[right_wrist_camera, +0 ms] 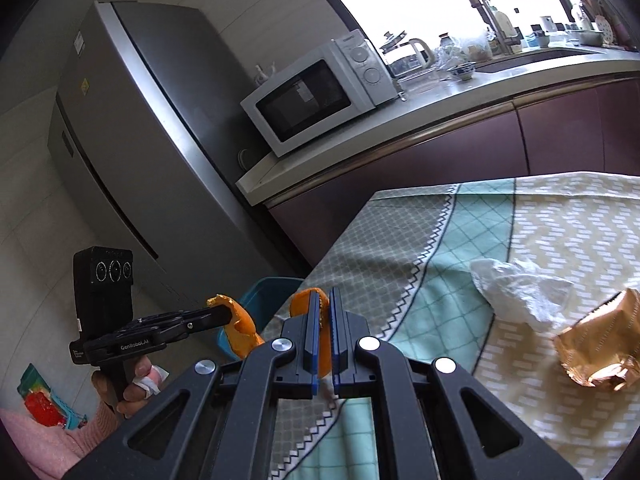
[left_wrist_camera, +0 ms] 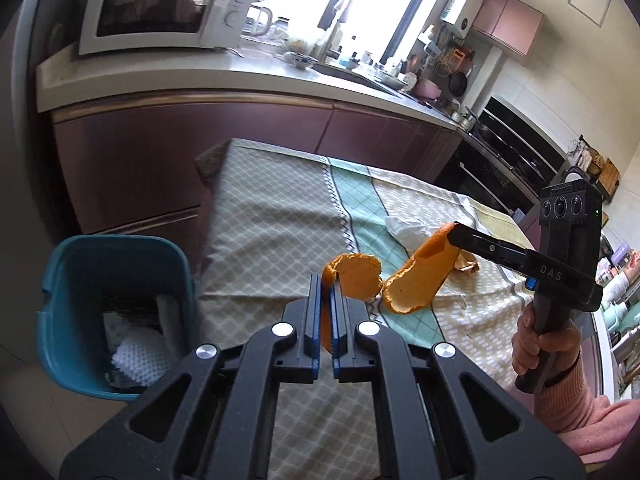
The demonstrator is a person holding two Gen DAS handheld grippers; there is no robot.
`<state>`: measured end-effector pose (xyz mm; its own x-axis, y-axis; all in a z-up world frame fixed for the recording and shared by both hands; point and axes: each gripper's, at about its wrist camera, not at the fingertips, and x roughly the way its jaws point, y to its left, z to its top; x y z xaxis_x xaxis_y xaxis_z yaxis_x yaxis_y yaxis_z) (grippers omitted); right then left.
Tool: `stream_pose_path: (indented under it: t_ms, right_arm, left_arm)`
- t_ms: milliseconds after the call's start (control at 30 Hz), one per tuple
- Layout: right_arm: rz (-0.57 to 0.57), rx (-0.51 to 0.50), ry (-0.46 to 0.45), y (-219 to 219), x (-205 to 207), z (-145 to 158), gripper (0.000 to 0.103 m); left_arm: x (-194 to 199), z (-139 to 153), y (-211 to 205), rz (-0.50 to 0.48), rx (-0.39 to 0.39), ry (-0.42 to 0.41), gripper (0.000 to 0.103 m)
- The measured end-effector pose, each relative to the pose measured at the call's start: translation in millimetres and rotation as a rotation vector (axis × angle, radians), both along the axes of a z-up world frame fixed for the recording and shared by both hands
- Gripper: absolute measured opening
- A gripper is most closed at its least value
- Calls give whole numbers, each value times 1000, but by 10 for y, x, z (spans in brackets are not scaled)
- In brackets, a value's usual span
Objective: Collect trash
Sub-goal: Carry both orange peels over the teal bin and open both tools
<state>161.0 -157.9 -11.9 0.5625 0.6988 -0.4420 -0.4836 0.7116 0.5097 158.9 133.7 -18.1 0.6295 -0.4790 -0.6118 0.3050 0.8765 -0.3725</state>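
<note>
My left gripper (left_wrist_camera: pixel 329 280) is shut on a curled orange peel (left_wrist_camera: pixel 356 276) and holds it above the table's left part. My right gripper (right_wrist_camera: pixel 325 294) is shut on a second, longer orange peel (left_wrist_camera: pixel 420 276), raised over the tablecloth; it shows in the left wrist view (left_wrist_camera: pixel 452 236). The left gripper with its peel (right_wrist_camera: pixel 240 326) shows in the right wrist view (right_wrist_camera: pixel 228 312). A teal trash bin (left_wrist_camera: pixel 116 312) with white scraps inside stands on the floor left of the table. A crumpled white plastic wrap (right_wrist_camera: pixel 520 292) and a gold foil wrapper (right_wrist_camera: pixel 596 344) lie on the cloth.
The table carries a patterned green and beige cloth (left_wrist_camera: pixel 280 220). Behind it runs a counter (left_wrist_camera: pixel 240 76) with a white microwave (left_wrist_camera: pixel 160 4), kettle and sink. A grey fridge (right_wrist_camera: pixel 140 140) stands at the left. An oven (left_wrist_camera: pixel 504 160) is at the back right.
</note>
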Motion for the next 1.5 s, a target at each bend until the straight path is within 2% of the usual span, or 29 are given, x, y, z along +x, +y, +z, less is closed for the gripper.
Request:
stream_pose_path:
  t_ms: [200,367,800,1067,1167,1333,1500]
  right_arm:
    - [103,-5,-3,642,169,66,4]
    - [165,-27,8,1135,304,52,4]
    - [244,-143,104,1970,543,-315,5]
    - [257,-196,176,2151,626,-597,8]
    - [253,-199,185,2137,622,-649,14]
    - [252,-193,181,2075,584,-657,18]
    - [240,-171,165,1910,530,-592,22]
  left_arm:
    - [-39,54,651,143,27,-7,4]
    - [-20,-15,1051,233,55,8,4]
    - [197,-505,1403,325,120,97,4]
    - [408,-814,1432,329,143,158,5]
    - [444,-903,1409,337,146,180,9]
    - [460,-983,1370,335,125,190,11]
    - [409,-943,1273,315,97,173,12]
